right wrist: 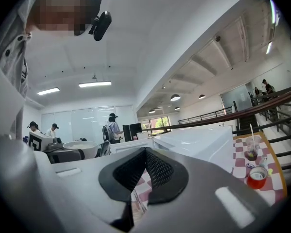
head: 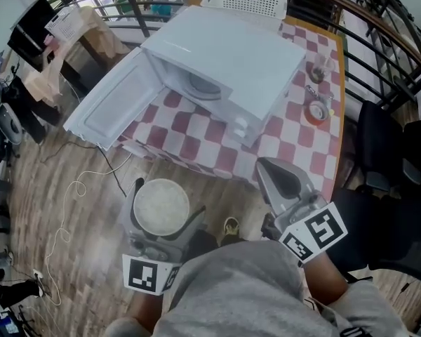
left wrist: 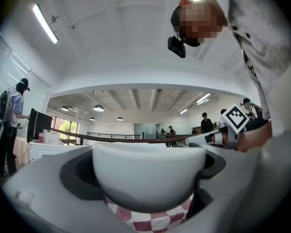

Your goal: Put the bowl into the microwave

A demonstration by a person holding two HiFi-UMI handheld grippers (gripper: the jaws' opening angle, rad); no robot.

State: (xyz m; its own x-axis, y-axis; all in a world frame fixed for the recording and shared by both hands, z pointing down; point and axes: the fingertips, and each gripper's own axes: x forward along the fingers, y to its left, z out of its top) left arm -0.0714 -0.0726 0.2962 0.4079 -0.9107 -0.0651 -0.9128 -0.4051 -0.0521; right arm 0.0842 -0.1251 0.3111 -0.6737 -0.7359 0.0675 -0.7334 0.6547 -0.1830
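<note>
A white bowl point(head: 160, 206) sits clamped between the jaws of my left gripper point(head: 161, 213), held in front of the table's near edge; in the left gripper view the bowl point(left wrist: 148, 171) fills the space between the pads. The white microwave point(head: 228, 65) stands on the checkered table point(head: 295, 135) with its door point(head: 112, 104) swung open to the left, showing the round turntable point(head: 203, 86) inside. My right gripper point(head: 284, 181) is shut with nothing in it, at the table's near right edge; its pads point(right wrist: 157, 171) meet in the right gripper view.
A red-filled cup point(head: 317, 111) and a clear cup point(head: 316, 69) stand on the table right of the microwave. A white perforated basket point(head: 245, 0) lies behind it. Black railing point(head: 379, 34) curves round the back. A white cable point(head: 70, 216) trails on the wooden floor.
</note>
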